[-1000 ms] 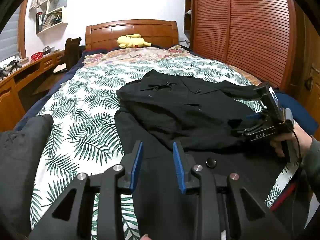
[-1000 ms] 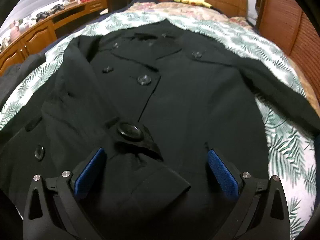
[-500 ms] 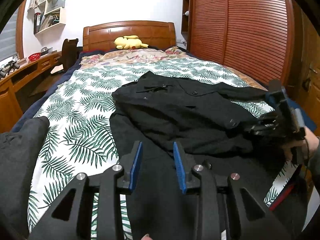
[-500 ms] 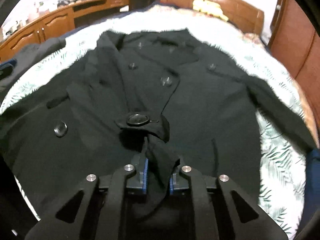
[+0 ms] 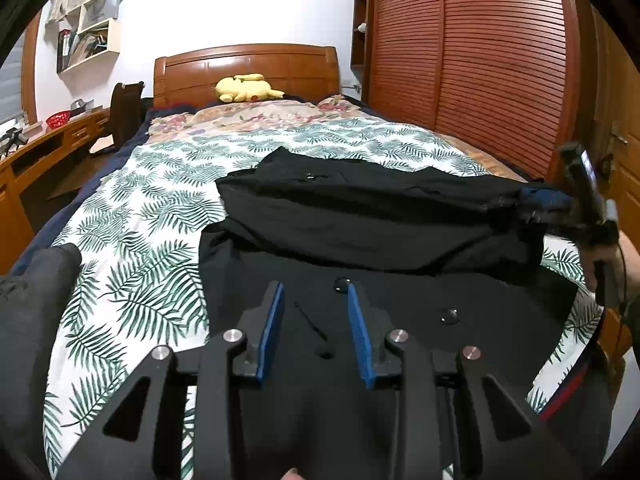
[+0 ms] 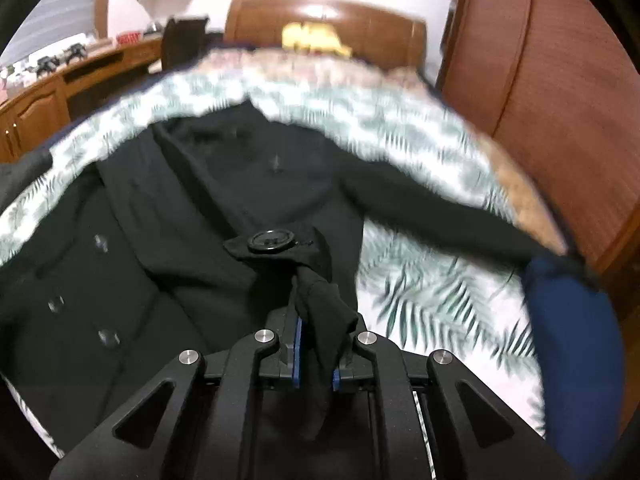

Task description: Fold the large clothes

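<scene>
The black buttoned wool coat (image 5: 380, 240) lies on the fern-print bedspread (image 5: 152, 216), barely folded; my right gripper (image 6: 316, 344) pinches its sleeve cuff, my left gripper (image 5: 316, 320) hovers narrowly parted, empty.

Left gripper (image 5: 316, 330): black angular frame with triangular cut-outs; two fingers lined with blue pads (image 5: 271, 330); four round silver screw heads set along the linkage. Right gripper (image 6: 316, 354): the same black frame with triangular cut-outs, four silver screw heads and blue pads (image 6: 298, 354), of which only narrow edges are seen. In the left wrist view the right gripper is seen from the side, blurred, as a black body with a blue part; a bare-skinned right hand (image 5: 618, 264) with a thin black cable across it is seen at the frame edge.
</scene>
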`<state>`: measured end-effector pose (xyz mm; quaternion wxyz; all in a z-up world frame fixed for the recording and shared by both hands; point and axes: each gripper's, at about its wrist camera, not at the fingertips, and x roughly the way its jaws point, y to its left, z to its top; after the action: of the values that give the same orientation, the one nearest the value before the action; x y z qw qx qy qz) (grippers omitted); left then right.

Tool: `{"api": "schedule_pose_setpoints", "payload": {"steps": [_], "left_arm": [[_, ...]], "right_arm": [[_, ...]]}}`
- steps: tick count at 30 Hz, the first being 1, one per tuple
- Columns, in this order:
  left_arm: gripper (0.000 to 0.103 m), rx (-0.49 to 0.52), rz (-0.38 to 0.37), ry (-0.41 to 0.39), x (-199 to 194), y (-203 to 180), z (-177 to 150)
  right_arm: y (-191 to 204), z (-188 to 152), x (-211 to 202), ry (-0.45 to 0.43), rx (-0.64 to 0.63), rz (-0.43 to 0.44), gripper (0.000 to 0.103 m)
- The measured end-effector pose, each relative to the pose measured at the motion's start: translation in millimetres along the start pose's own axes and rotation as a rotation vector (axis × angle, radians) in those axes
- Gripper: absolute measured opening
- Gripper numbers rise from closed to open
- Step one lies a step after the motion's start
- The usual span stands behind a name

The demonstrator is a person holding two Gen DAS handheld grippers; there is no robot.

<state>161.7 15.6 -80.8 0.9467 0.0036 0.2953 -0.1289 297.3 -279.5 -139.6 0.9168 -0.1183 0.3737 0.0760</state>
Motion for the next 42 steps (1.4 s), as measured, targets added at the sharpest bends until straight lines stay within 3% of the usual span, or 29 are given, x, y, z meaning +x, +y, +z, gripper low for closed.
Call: {"api": "schedule_pose_setpoints", "payload": {"steps": [2, 6, 7, 12, 16, 22, 26, 31, 36, 42], "left_arm": [[0.032, 0.000, -0.006, 0.000, 2.9, -3.2, 1.2], [0.032, 0.007, -0.018, 0.002, 8.5, -12.1, 3.4], [0.033, 0.010, -0.020, 0.002, 10.2, -14.9, 4.2], [0.033, 0.016, -0.026, 0.006, 15.7, -23.3, 6.5], [0.034, 0.015, -0.029, 0.004, 18.4, -26.8, 8.1], [0.036, 0.015, -0.034, 0.010, 24.0, -32.4, 9.4], [0.037, 0.024, -0.038, 0.013, 28.3, -39.7, 10.5], [0.037, 0.028, -0.046, 0.015, 32.0, -44.8, 11.3], [0.038, 0.035, -0.059, 0.007, 32.3, -48.3, 12.4], [0.039, 0.039, -0.064, 0.011, 33.6, -51.6, 12.5]], "right_arm": [[-4.8, -8.5, 9.9, 0.041, 0.011, 0.006, 0.016], [-7.6, -17.6, 11.0, 0.035, 0.009, -0.030, 0.063], [-12.2, -17.9, 8.3, 0.024, 0.020, -0.019, 0.065], [-6.7, -17.8, -1.5, 0.000, 0.007, 0.062, 0.065], [11.9, -24.2, 6.0, 0.036, -0.037, 0.145, 0.065], [32.0, -46.5, 40.9, 0.165, -0.079, 0.177, 0.055], [32.1, -49.0, 40.7, 0.164, -0.072, 0.188, 0.055], [28.6, -47.1, 27.2, 0.139, -0.075, 0.174, 0.055], [11.3, -32.9, -8.0, 0.047, -0.065, 0.165, 0.056], [-35.2, -13.0, -31.7, -0.002, -0.030, 0.053, 0.071]]}}
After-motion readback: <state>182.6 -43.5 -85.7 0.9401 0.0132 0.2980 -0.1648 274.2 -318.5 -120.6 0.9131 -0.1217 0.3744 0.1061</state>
